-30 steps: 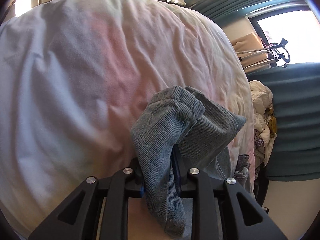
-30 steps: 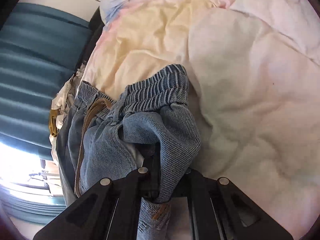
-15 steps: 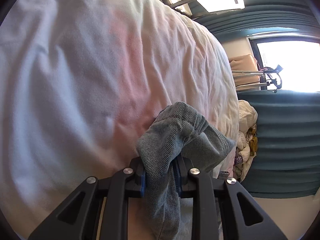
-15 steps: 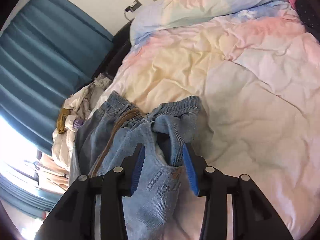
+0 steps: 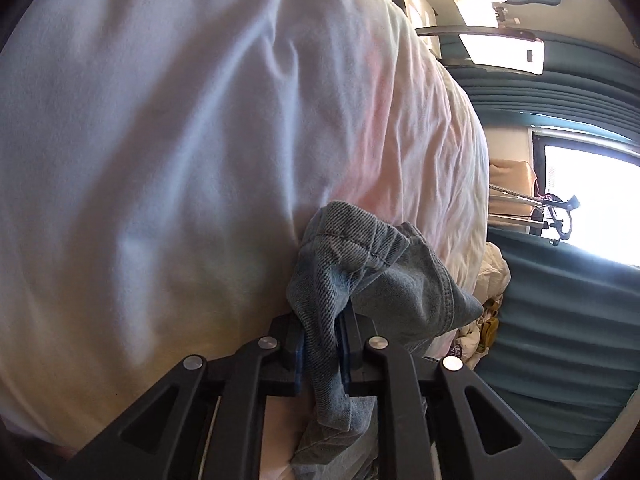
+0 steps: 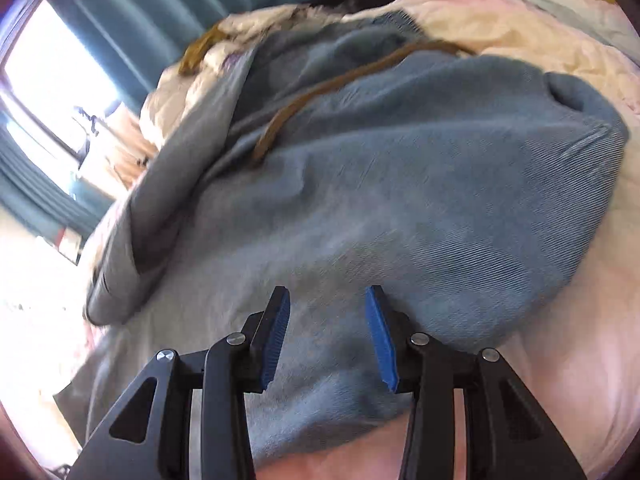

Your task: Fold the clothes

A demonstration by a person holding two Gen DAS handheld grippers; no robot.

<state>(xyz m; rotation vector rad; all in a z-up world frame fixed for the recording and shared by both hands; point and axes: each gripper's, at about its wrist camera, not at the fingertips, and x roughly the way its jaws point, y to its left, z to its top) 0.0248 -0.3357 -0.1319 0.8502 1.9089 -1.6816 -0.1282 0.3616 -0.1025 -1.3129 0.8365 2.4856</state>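
Observation:
A pair of light blue denim jeans with a brown belt lies spread on the pastel duvet. In the right wrist view my right gripper hovers open just above the denim, blue pads apart with nothing between them. In the left wrist view my left gripper is shut on a bunched fold of the jeans, near an elastic hem, and the cloth hangs down past the fingers. The duvet fills that view behind it.
A heap of cream and mustard clothes lies at the bed's edge by the teal curtains. A bright window and a metal stand sit beyond. The same heap shows behind the jeans.
My right gripper let go of the jeans waistband, opened, and swung down over the flat denim. My left gripper kept its hold on the fold and tilted further over the duvet.

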